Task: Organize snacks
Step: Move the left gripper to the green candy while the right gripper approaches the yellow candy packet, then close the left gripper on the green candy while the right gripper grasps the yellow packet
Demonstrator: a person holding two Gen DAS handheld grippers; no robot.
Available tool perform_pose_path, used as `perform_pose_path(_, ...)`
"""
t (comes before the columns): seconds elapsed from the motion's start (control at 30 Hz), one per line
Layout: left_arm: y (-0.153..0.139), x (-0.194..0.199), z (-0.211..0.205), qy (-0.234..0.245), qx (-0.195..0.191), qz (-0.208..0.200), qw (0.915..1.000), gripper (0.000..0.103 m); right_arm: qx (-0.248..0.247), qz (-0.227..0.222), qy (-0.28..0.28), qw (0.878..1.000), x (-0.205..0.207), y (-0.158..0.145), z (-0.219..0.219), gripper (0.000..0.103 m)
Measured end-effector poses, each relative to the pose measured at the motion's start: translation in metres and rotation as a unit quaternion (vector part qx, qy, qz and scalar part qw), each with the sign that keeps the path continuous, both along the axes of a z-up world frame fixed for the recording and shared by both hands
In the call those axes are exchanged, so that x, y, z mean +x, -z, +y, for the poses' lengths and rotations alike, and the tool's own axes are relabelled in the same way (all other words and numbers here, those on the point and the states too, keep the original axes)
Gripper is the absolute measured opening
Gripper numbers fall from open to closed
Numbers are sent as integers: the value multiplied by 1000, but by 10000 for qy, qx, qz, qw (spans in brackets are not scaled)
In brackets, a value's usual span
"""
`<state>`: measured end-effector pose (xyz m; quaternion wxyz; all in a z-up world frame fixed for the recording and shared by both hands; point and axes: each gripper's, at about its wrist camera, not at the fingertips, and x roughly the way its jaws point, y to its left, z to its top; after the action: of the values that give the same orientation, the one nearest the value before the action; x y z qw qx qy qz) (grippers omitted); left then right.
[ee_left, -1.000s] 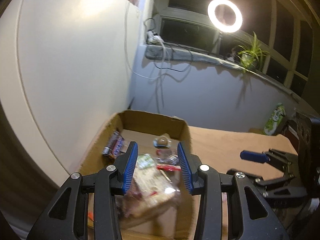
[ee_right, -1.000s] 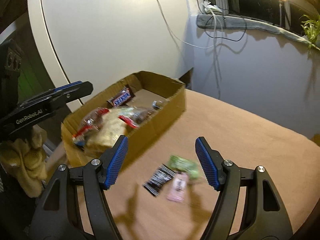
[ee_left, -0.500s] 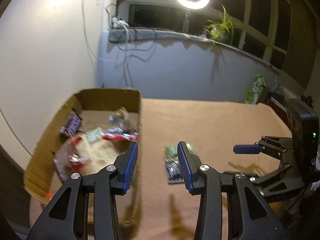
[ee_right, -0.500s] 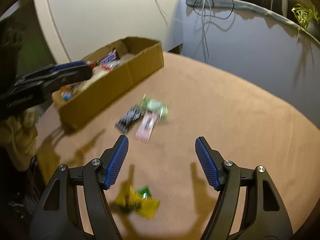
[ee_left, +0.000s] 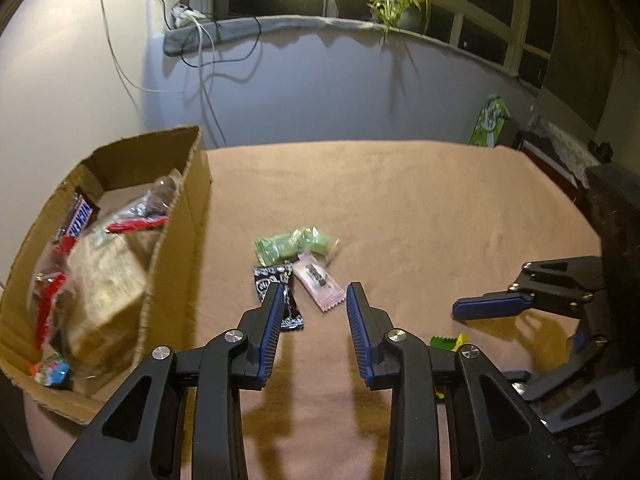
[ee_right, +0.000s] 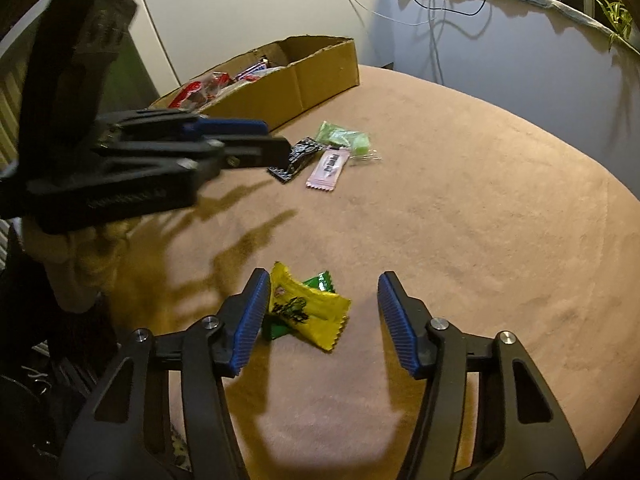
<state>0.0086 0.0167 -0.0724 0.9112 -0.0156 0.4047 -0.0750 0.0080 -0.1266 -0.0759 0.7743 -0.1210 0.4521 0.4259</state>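
**A:** what's the setup like from where you're standing?

**B:** brown felt-ish table (ee_left: 420, 208) shoved against a pale wall, dark windows behind, a grey cloth along the windowsill (ee_left: 280, 24) with white and black cables hanging off it, one potted plant (ee_left: 400, 0), bright lamp glare up top. Pretty dim otherwise.

**A:** and the snacks, how many?

**B:** one cardboard box (ee_left: 180, 240) on the left edge of the table, already stuffed: a Snickers bar (ee_left: 78, 216), a big clear bag of something pale (ee_left: 102, 280), a few red wrappers, can't count those properly. Loose on the table there are five. A cluster of three near the box: green packet (ee_left: 294, 244), black wrapper (ee_left: 276, 292), pink wrapper (ee_left: 318, 280), all touching or overlapping. Then well apart from those, a yellow packet (ee_right: 308, 308) lying on top of a green one (ee_right: 316, 284).

**A:** grippers?

**B:** two. Left gripper (ee_left: 312, 304) hangs spread wide and empty just short of the cluster, black wrapper at its left finger. Right gripper (ee_right: 320, 292) is spread wide too, holding nothing, yellow packet between its fingers, close against the left one.
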Motion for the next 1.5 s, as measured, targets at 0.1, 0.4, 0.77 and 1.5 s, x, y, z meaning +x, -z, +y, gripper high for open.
perform_pose_path(0.1, 6, 3, -2, -4, 58, 79, 10000, 31, -17, 14, -60, 10000, -2, 2, 3, 52)
perform_pose_path(0.4, 9, -4, -13, 240, 54, 159, 9996, 31, 63, 148, 18, 9999, 1, 5, -11, 34)
perform_pose_path(0.77, 12, -23, -44, 874, -101, 357, 9955, 31, 33, 133, 311, 9994, 8, 8, -32, 25)
perform_pose_path(1.5, 18, -39, -67, 1263, 318, 234, 9912, 21, -88, -92, 509, 9986, 1, 8, -40, 16)
